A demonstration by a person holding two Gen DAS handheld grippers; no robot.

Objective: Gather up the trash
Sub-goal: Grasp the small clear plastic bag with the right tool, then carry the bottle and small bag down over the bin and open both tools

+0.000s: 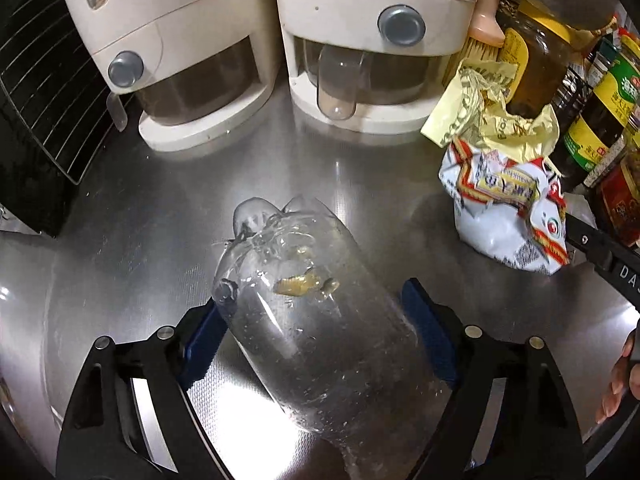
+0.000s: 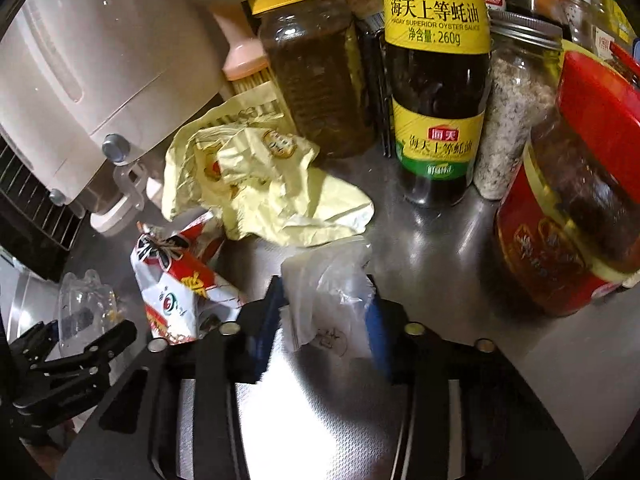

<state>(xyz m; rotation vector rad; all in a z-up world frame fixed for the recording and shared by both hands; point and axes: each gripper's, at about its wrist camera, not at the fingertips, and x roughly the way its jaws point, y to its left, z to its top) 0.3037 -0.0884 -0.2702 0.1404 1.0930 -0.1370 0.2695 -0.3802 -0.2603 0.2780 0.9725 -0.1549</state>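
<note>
A clear plastic bottle (image 1: 312, 312), crushed at its far end and holding yellowish scraps, lies tilted between the blue pads (image 1: 430, 332) of the left gripper (image 1: 316, 332), whose jaws are pinching its body over the steel counter (image 1: 160, 216). In the right wrist view the same bottle (image 2: 84, 308) shows small at the counter's left side, held by the left gripper (image 2: 76, 344). The right gripper (image 2: 326, 312) has its jaws pressed on a crumpled white plastic wrapper (image 2: 328, 284), which sticks up between the blue pads (image 2: 378, 320). Just beyond it lies a crumpled pale yellow paper wrapper (image 2: 260, 184), and to its left a red-and-white snack bag (image 2: 180, 284) stands crumpled on the counter, touching the yellow paper; both also appear in the left view, the bag (image 1: 508, 208) below the yellow paper (image 1: 488, 112). Behind the trash, toward the back edge of the counter, crowd a dark jar with a yellow lid (image 2: 316, 76), an oyster sauce bottle (image 2: 438, 80), a jar of pale grains (image 2: 512, 116) and a red-lidded jar (image 2: 572, 200), close enough to hem in the yellow paper. Two cream-coloured dispensers (image 1: 372, 44) stand along the back, with a black wire rack (image 1: 44, 92) at the counter's left edge
</note>
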